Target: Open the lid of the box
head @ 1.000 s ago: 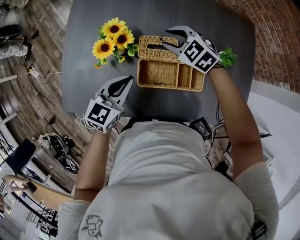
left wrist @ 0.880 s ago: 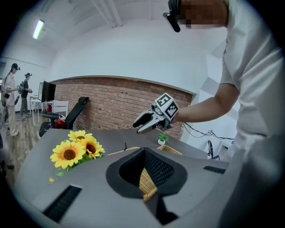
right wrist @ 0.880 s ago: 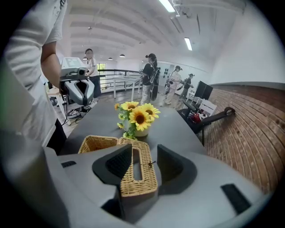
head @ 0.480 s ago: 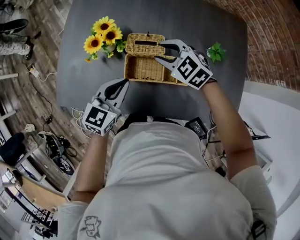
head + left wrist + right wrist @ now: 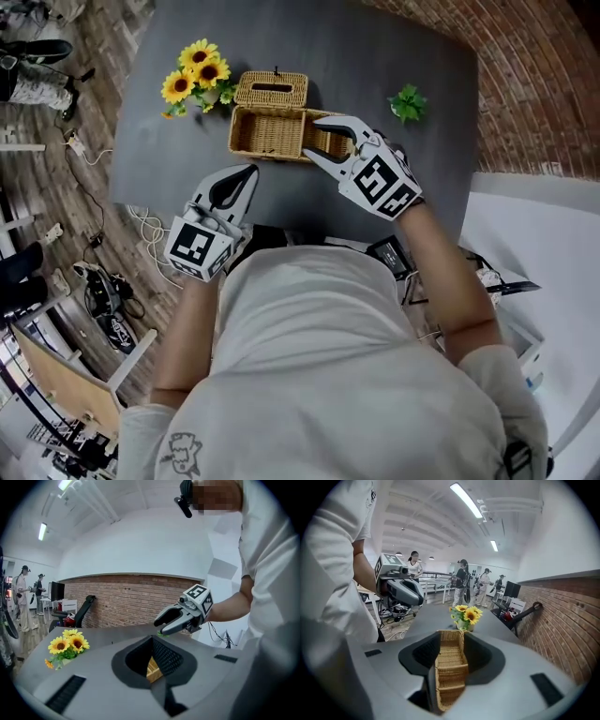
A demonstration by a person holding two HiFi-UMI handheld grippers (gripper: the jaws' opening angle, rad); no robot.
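Standing near the table's [image 5: 375, 56] left edge, the sunflowers [image 5: 197, 70] sit just beside the wicker box [image 5: 267, 136]. Over the near edge hangs the left gripper [image 5: 249, 172], jaws pressed together, with bare tabletop between it and the box. The box rests back-left, its lid [image 5: 272, 91] upright behind it and dividers inside. The right gripper [image 5: 321, 141], whose jaws stand apart and have just been closing, frames the box's right end without pressing it. A small plant [image 5: 406, 101] stands well apart, right.
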